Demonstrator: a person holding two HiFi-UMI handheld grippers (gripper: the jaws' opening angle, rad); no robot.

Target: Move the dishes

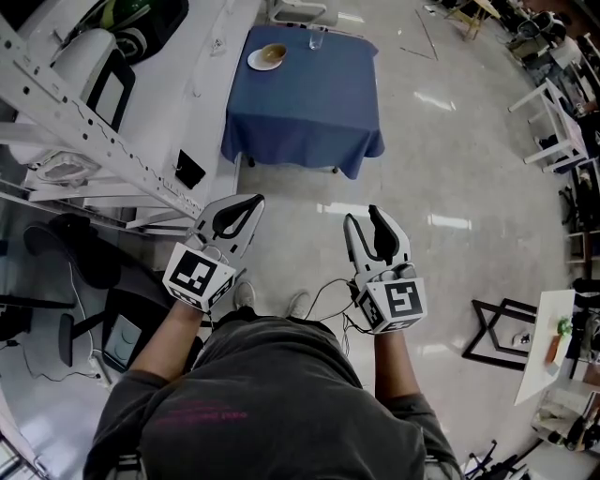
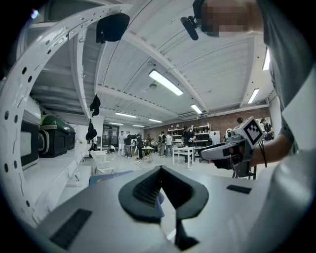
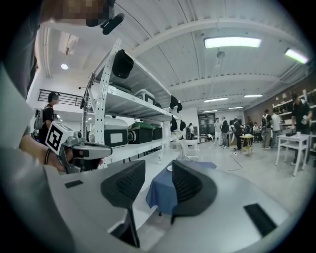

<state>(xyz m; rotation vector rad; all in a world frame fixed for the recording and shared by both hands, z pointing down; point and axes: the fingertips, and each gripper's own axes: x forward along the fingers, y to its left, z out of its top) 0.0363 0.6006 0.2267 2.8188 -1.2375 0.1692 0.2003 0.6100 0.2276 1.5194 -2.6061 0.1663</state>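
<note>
Grippers both held out in front of me at about waist level, pointing roughly level, well short of the dishes. My left gripper [image 1: 251,202] had its jaws pressed together with nothing in them; in the left gripper view the two dark pads met at a point. My right gripper [image 1: 362,214] had its jaws apart and empty; in the right gripper view the gap between the pads framed only the far table.

Dishes sat on a small table with a blue cloth [image 1: 300,112], well apart from both grippers, across a stretch of glossy pale floor [image 1: 450,187]. A white plate [image 1: 267,57] with something brownish on it lay near the table's far left corner. A clear glass [image 1: 316,39] stood upright near the far edge, just right of the plate and not touching it. A white chair [image 1: 298,11] stood behind the table.

A white metal shelf rack [image 1: 84,122] ran along my left side, holding dark and green cases in the right gripper view. My shoes [image 1: 246,295] showed between the grippers. In both gripper views, people stood far back in the room around white tables; too small to tell more.
</note>
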